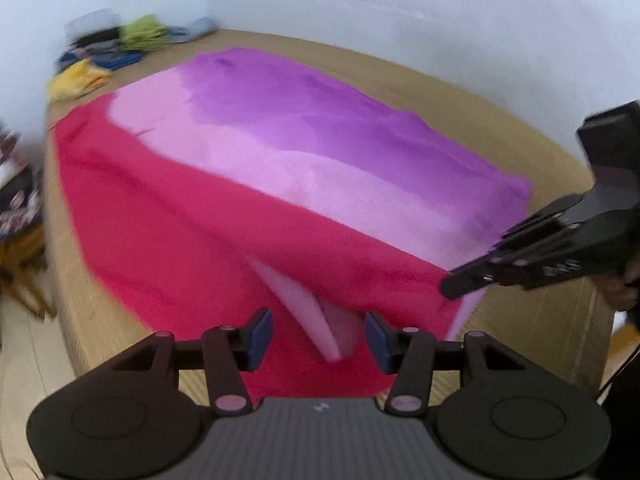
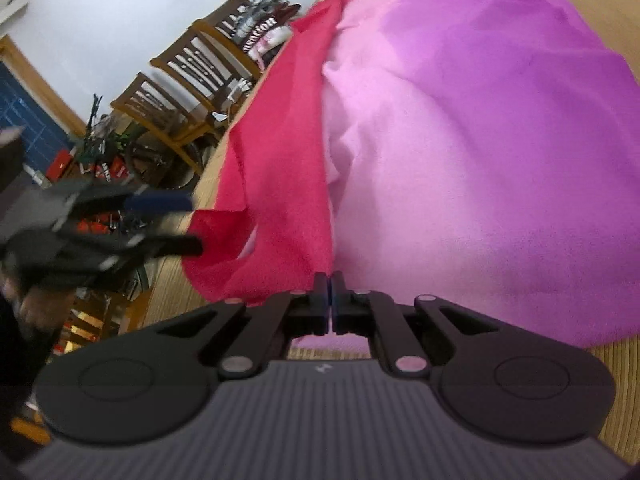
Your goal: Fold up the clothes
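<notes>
The right gripper [image 2: 330, 280] clamps the pink-to-purple soft cloth's [image 1: 304, 152] near edge — likely to lift a fold — while the left gripper's [image 1: 319, 334] 2 fingers [image 1: 260, 334] stand apart over it.

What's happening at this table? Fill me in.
A person is folding a large pink-to-purple cloth spread over a wooden table, holding a gripper in each hand. The right gripper has shut on the cloth's near edge, where the red band meets the pink. The left gripper is open over a rumpled fold at the red edge, nothing pinched yet. Folded clothes sit at the far corner.
</notes>
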Motion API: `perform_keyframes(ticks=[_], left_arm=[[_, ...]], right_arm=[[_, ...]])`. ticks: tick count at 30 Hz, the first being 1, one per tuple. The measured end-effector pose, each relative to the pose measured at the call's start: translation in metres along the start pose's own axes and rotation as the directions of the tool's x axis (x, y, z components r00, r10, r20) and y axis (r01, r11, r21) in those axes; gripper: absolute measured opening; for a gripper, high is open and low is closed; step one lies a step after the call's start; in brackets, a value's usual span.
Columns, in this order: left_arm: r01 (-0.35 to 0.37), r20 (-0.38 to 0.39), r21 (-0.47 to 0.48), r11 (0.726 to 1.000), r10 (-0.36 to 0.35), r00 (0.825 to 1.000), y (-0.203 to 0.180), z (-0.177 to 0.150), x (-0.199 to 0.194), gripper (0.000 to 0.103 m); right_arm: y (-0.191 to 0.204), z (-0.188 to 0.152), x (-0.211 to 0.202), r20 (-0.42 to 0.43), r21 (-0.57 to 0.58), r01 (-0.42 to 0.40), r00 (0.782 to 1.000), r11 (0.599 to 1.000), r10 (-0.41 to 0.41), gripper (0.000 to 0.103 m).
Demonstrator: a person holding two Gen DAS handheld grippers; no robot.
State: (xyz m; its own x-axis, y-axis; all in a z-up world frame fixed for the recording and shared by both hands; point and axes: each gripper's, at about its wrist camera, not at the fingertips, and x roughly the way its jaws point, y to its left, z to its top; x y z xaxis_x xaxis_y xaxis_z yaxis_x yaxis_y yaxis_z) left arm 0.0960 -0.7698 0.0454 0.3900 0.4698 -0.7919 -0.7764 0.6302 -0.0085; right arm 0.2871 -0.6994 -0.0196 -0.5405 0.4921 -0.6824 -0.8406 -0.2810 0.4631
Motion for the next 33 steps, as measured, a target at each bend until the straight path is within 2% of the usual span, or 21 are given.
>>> perform_keyframes(ticks=[3,5,8,11,16,17,18,20,21,22,23,25,27,30,33], left_arm=[[0.074,-0.064,0.037,0.997,-0.072,0.995,0.009,0.012,0.025,0.053],[0.154,-0.137,0.07,0.986,-0.143,0.98,0.007,0.009,0.039,0.053],[0.162,-0.235,0.169,0.972,-0.119,0.965,-0.008,-0.009,0.051,0.054],[0.162,-0.22,0.193,0.968,-0.118,0.968,-0.014,-0.022,0.046,0.06],[0.181,-0.196,0.082,0.98,-0.162,0.967,-0.003,-0.019,0.05,0.06],[0.176,-0.19,0.07,0.982,-0.16,0.969,-0.002,-0.018,0.05,0.048],[0.172,-0.187,0.06,0.983,-0.158,0.97,-0.002,-0.017,0.051,0.029],[0.162,-0.185,0.032,0.986,-0.153,0.971,-0.004,-0.018,0.051,0.01],[0.16,-0.181,0.015,0.987,-0.154,0.971,-0.005,-0.018,0.051,0.008],[0.147,-0.167,0.0,0.989,-0.145,0.975,-0.006,-0.019,0.048,0.007],[0.135,-0.153,-0.015,0.991,-0.135,0.979,-0.007,-0.021,0.044,0.006],[0.094,-0.113,-0.066,0.993,-0.101,0.988,-0.002,-0.025,0.029,0.006],[0.043,-0.061,-0.159,0.986,-0.053,0.997,0.01,-0.031,0.005,0.004],[-0.068,-0.017,-0.295,0.953,0.066,0.998,0.027,-0.048,-0.033,0.004],[-0.141,-0.044,-0.394,0.908,0.135,0.99,0.042,-0.07,-0.055,0.004]], right_arm=[[0.009,-0.004,-0.001,0.0,-0.051,0.005,1.0,0.999,-0.005,0.004],[0.011,-0.005,0.0,0.009,-0.043,0.004,1.0,0.999,-0.003,0.004],[0.008,-0.007,0.0,0.018,-0.016,0.014,1.0,1.0,-0.013,0.004],[0.009,-0.009,0.004,0.01,-0.017,0.028,1.0,0.999,-0.028,0.004],[0.007,-0.011,0.015,-0.026,-0.001,0.043,0.999,0.999,-0.043,0.005],[0.006,-0.011,0.017,-0.031,0.006,0.054,0.998,0.998,-0.054,0.007],[0.006,-0.01,0.019,-0.034,0.015,0.07,0.997,0.997,-0.069,0.007],[0.006,-0.012,0.019,-0.018,0.025,0.107,0.994,0.994,-0.107,0.007],[0.006,-0.011,0.019,-0.008,0.024,0.131,0.991,0.991,-0.131,0.007],[0.004,-0.011,0.02,-0.004,0.021,0.153,0.988,0.988,-0.153,0.007],[0.002,-0.012,0.021,-0.008,0.014,0.166,0.986,0.986,-0.165,0.002],[0.0,-0.012,0.024,-0.017,-0.001,0.179,0.984,0.984,-0.179,0.002],[-0.003,-0.012,0.025,-0.022,-0.021,0.188,0.982,0.982,-0.189,0.002],[-0.003,-0.014,0.028,-0.024,-0.057,0.201,0.979,0.978,-0.203,0.002],[-0.004,-0.015,0.028,-0.028,-0.079,0.205,0.978,0.976,-0.207,0.002]])
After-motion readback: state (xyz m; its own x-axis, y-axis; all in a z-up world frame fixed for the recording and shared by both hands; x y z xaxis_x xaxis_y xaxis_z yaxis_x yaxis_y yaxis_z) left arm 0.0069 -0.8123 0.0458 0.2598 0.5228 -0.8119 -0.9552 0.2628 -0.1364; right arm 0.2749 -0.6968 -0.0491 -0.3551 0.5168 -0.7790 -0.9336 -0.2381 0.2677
